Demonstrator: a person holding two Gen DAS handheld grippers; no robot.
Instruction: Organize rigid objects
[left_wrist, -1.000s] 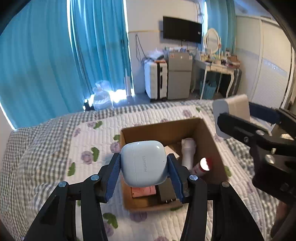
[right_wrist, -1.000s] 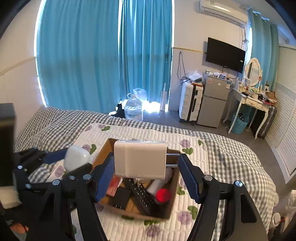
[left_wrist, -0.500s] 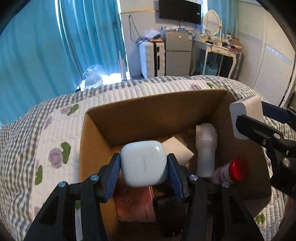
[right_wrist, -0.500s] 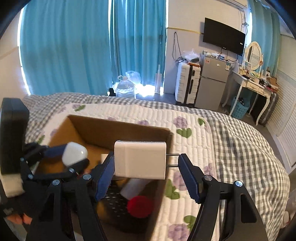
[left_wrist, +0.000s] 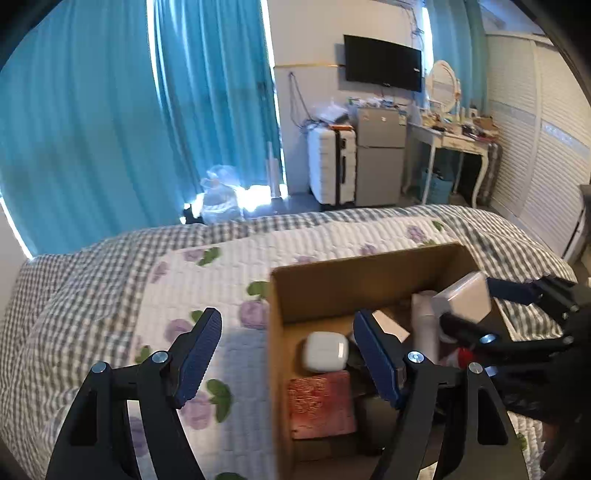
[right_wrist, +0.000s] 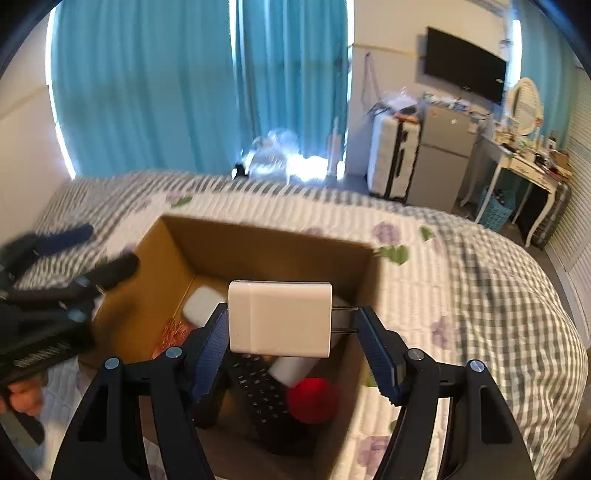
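A cardboard box stands open on the bed. A white earbud case lies inside it, also in the right wrist view. My left gripper is open and empty, up over the box's left wall. My right gripper is shut on a white charger plug, its prongs against the right finger, held above the box interior. The charger also shows in the left wrist view.
Inside the box lie a red patterned packet, a white bottle with a red cap and a black remote. The quilted bed surrounds the box. A suitcase, fridge and desk stand far behind.
My left gripper opened and let the earbud case fall into the box, then rose and shifted left. My right gripper with the charger moved in over the box.
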